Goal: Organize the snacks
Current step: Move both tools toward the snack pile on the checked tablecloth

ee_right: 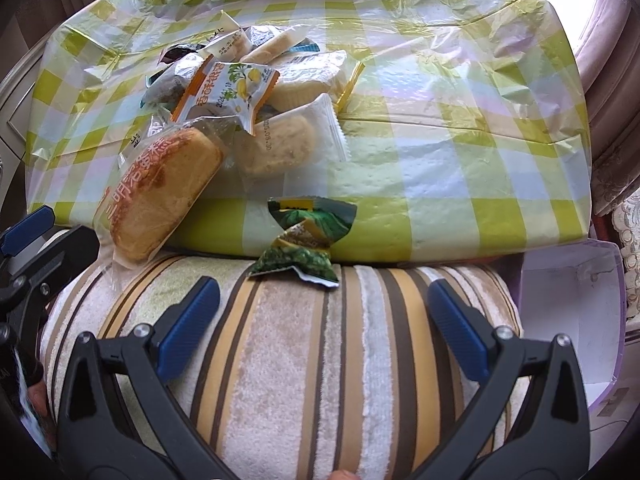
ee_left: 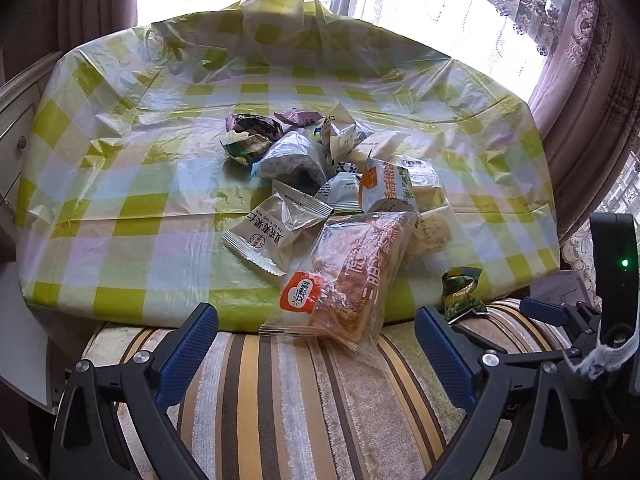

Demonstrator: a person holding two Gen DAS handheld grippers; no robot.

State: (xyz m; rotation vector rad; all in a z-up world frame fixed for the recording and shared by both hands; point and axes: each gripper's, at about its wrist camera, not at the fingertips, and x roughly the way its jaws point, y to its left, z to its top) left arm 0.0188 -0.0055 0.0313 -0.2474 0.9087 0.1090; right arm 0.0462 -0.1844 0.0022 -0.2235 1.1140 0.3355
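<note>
Both tongs, the left gripper point(ee_left: 316, 346) and right gripper point(ee_right: 324, 322), are held open, empty; ahead, the sandwich-cake packet point(ee_left: 352, 276) (light, crinkly, slippery) is best pinched at its sealed edge.

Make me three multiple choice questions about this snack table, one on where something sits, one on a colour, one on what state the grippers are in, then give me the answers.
1. Where does the small green snack packet lie?
A. On top of the pile
B. At the table's near edge, against the striped cushion
C. Inside the white box

2. What colour are the checks on the plastic tablecloth?
A. Red and black
B. Plain brown
C. Yellow-green and white

3. How do the left gripper and right gripper stand?
A. Both open, holding nothing
B. Both shut on snacks
C. Left shut on the cake packet

Answers: B, it rests between table edge and cushion; C, the cloth shows those checks; A, wide gaps show between both pairs of fingers.
</note>
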